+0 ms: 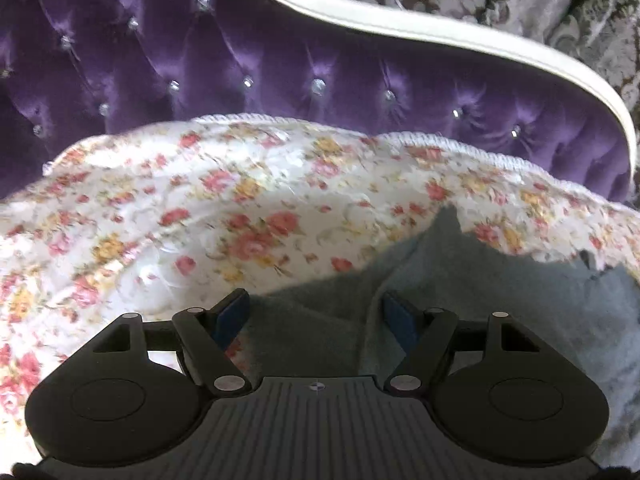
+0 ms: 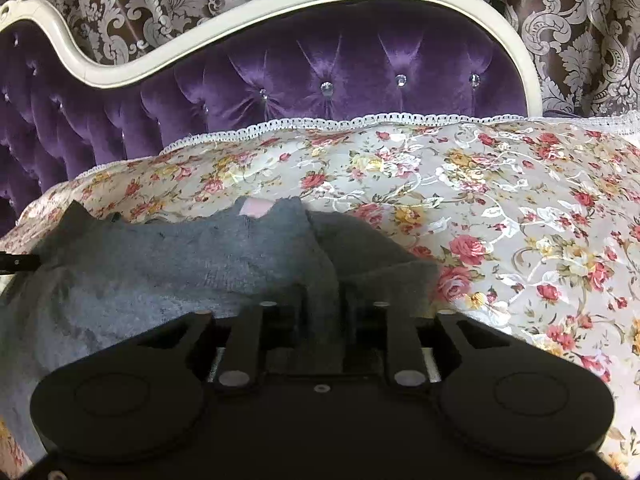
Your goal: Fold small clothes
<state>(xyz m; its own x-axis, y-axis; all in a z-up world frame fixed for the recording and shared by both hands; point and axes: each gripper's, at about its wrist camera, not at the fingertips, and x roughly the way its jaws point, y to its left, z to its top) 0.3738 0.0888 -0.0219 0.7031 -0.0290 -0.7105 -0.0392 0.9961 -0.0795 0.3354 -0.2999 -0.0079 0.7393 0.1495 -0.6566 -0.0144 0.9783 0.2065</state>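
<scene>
Grey knit garment [image 2: 168, 264] lies bunched on the flowered bedspread [image 2: 500, 216], not flat, no clean fold line visible. Judging from that, the folding is early or mid-way: one ridge of cloth is doubled up straight ahead of the right tongs [image 2: 325, 308], and the rest spreads out to their left, loose. Squaring edges and the final folds look undone.

Left tongs [image 1: 316, 316]: jaws stand wide, blue pads [image 1: 232, 314] apart, grey cloth lying between and under them with a crease nearer the right pad. Pads do not press on it, so nothing is held.

Right tongs: jaws part-way, a raised fold of the garment runs up between the two arms. Fingertips are buried in cloth (dark and blurry there), so I cannot tell whether they pinch it or just straddle it.

A small pale tag [image 2: 253, 207] shows at the garment's far edge, beyond the right tongs and a bit left.

Containers: none in view, no basket, box or drawer, so nothing to report inside any. Purple tufted headboard [image 2: 340, 68] stands beyond the bedspread, patterned curtain [image 2: 160, 4] behind it.
</scene>
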